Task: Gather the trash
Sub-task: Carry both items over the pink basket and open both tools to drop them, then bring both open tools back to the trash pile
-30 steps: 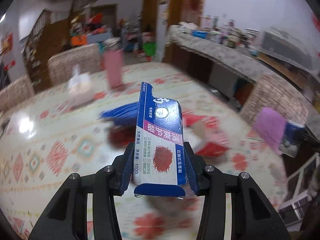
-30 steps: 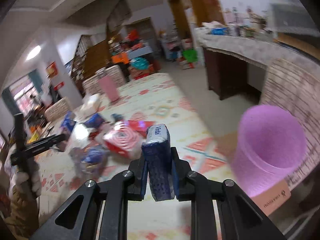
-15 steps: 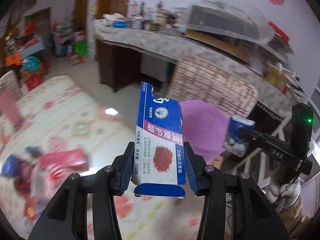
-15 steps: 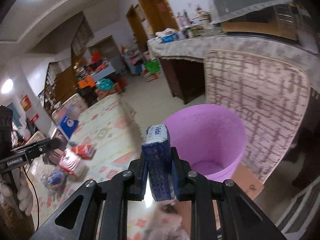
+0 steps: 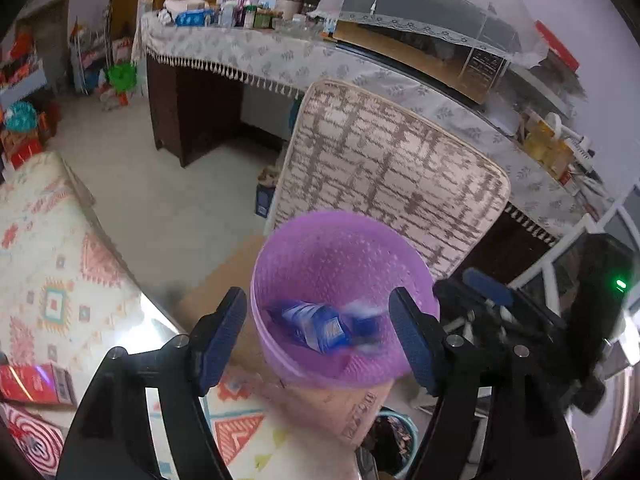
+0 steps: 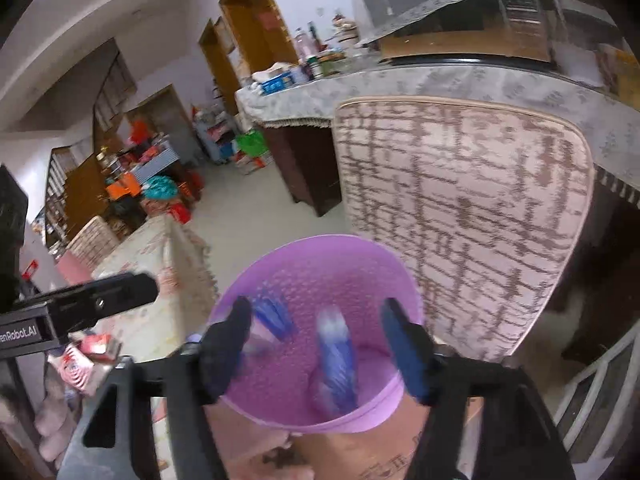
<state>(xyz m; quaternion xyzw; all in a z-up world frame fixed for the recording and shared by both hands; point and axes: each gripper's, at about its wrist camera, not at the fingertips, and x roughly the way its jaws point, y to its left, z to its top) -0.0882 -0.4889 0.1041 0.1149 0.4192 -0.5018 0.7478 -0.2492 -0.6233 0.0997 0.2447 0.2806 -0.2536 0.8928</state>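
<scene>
A purple plastic bin (image 5: pixel 340 256) stands on a cardboard box beside the table; it also shows in the right wrist view (image 6: pixel 320 280). My left gripper (image 5: pixel 320 336) is open and empty above the bin's rim. My right gripper (image 6: pixel 320 344) is open and empty above the bin too. A blue and white carton (image 5: pixel 312 324) lies blurred inside the bin. A dark blue tissue pack (image 6: pixel 336 364) is blurred inside the bin as well. The right gripper shows at the right of the left wrist view (image 5: pixel 500 312).
The table with a patterned cloth (image 5: pixel 48 272) is at the left, with red packets (image 5: pixel 32 384) on it. A chair back with a woven cover (image 5: pixel 392 176) stands right behind the bin. A long cluttered sideboard (image 5: pixel 280 52) runs along the far wall.
Both grippers have opened over the purple bin. The carton has left the left gripper and the tissue pack has left the right gripper; both are now in the bin.
</scene>
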